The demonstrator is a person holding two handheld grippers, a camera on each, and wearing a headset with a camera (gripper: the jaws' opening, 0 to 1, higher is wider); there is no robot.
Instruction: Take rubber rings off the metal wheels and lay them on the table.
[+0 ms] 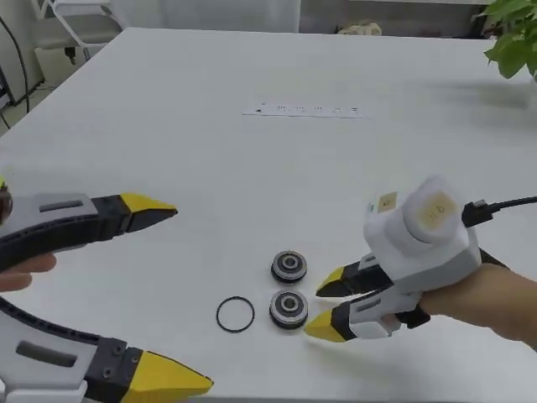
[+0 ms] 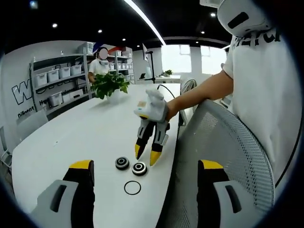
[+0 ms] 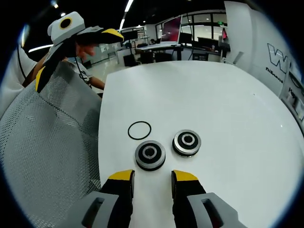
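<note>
Ring (image 1: 235, 315) lies flat on table (image 1: 252, 168), beside wheel (image 1: 289, 309)

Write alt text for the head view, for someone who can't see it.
Two small metal wheels and a loose black rubber ring lie on a white table. The right gripper points its yellow-tipped jaws, slightly apart, at the nearer wheel; the left gripper is wide open at left.

The head view is looking down at the table (image 1: 252, 168) from above. The gripper views are facing each other low over it, all sharing the wheels (image 1: 289, 267) and ring (image 1: 235, 315).
</note>
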